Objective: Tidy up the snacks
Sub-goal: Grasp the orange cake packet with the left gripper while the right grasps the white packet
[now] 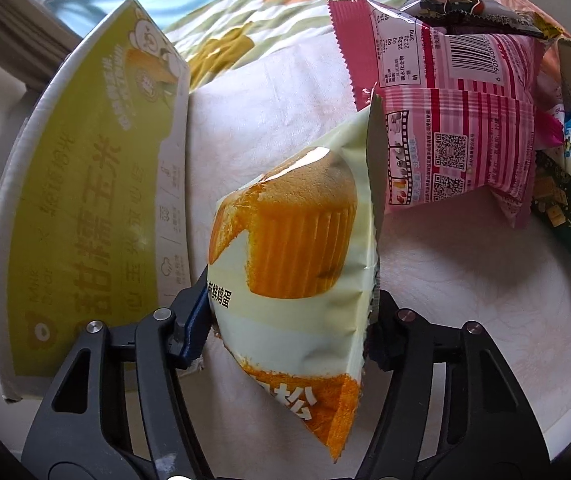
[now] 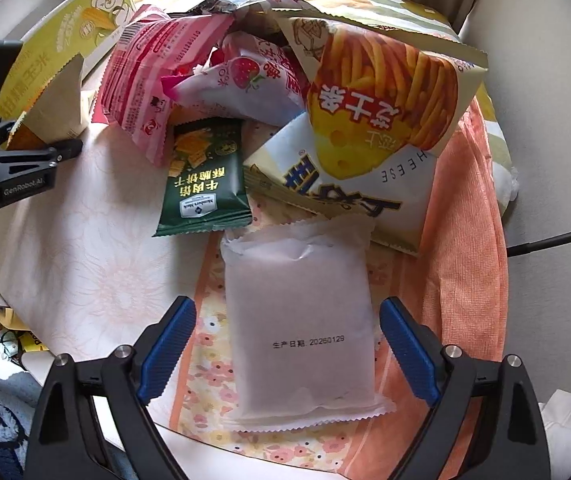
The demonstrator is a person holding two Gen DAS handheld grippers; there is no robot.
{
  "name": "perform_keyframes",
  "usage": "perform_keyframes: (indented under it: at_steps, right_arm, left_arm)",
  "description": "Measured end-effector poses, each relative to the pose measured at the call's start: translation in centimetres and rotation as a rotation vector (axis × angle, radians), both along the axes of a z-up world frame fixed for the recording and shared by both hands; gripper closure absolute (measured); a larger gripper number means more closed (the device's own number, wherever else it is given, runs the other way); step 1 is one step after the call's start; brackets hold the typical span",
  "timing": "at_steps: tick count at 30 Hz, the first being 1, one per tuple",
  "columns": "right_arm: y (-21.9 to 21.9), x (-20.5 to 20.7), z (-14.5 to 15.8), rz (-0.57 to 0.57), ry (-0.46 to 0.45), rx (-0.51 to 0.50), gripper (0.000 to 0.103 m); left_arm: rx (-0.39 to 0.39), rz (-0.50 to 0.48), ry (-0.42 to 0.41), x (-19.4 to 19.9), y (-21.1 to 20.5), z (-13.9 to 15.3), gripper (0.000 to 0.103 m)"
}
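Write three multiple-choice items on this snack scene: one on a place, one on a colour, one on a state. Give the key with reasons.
1. Where does the white packet lie?
A. between the right tool's open fingers
B. inside the box
C. on top of the fries bag

2. What colour is the biscuit packet?
A. blue
B. dark green
C. orange

3. What is the left tool doing?
A. open over bare cloth
B. shut on the cake packet
C. shut on the box

Key: 1 A, blue pads flank it without touching. 2 B, its wrapper is dark green. 3 B, both fingers press its sides.
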State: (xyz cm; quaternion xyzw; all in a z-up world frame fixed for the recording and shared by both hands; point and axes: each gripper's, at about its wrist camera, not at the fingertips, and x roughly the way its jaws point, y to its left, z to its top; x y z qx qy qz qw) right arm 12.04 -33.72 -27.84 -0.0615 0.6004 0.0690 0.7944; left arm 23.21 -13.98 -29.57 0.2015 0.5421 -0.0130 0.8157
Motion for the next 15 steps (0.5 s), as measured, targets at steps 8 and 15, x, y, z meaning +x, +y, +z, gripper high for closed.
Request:
perform_keyframes:
  at_steps: [8,15]
  right_arm:
    - [-0.1,-0.2,-0.8,-0.001,0.000,-0.033,0.020]
    - [-0.2,-0.8,-2.1,0.011,0.005,-0.041,0.039]
  left_arm:
    - [-0.060,-0.029,0.017,-1.0,-0.6,0.6,0.047]
    - [-0.090,-0.045,0.025,-2.1,-0.9,1.4,0.047]
